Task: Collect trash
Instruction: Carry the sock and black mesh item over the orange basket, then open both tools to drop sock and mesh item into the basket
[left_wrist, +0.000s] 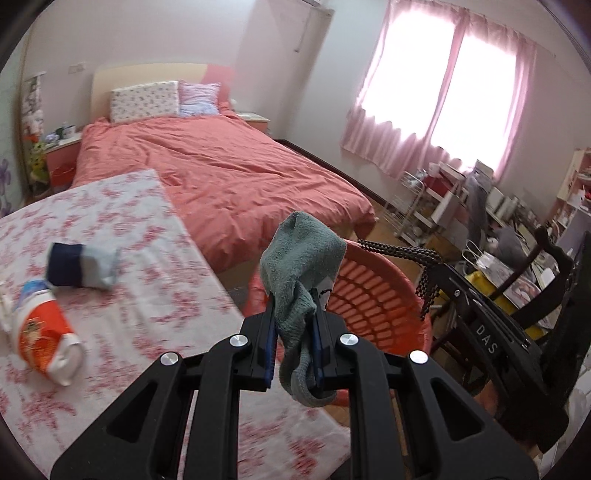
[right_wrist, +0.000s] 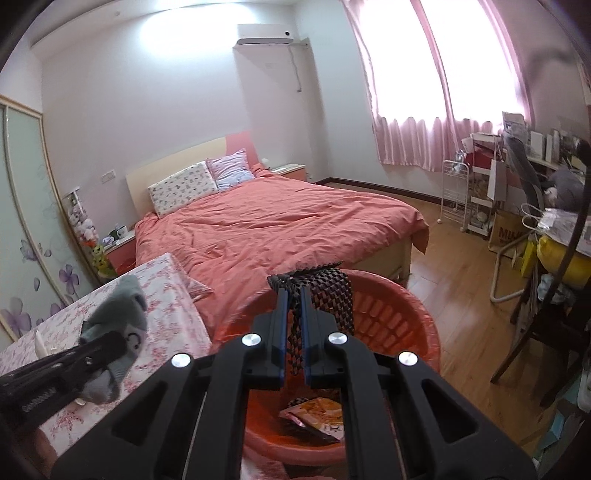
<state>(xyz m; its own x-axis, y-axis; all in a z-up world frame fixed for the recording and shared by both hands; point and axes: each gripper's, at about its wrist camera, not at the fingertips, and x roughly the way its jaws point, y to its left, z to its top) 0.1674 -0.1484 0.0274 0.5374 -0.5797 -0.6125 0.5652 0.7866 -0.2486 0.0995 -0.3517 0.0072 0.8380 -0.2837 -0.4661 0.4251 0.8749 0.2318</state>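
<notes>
Left wrist view: while the left gripper clamps a grey-green sock between its blue pads, the sock's toe stands up over the near rim of the red plastic basket.
Table, same view: the floral-cloth table carries a blue-and-grey sock near its left edge, and just in front of it an orange-and-white cup container lying on its side.
Right gripper, same view: it enters from the right edge, a black patterned strip draped from it above the basket's far rim.
Right wrist view: the right gripper is closed on the black patterned strip, which hangs over the red plastic basket.
Basket contents: an orange snack wrapper lies on the bottom.
Left gripper, right view: at the lower left, over the table's edge, it holds the grey-green sock.
</notes>
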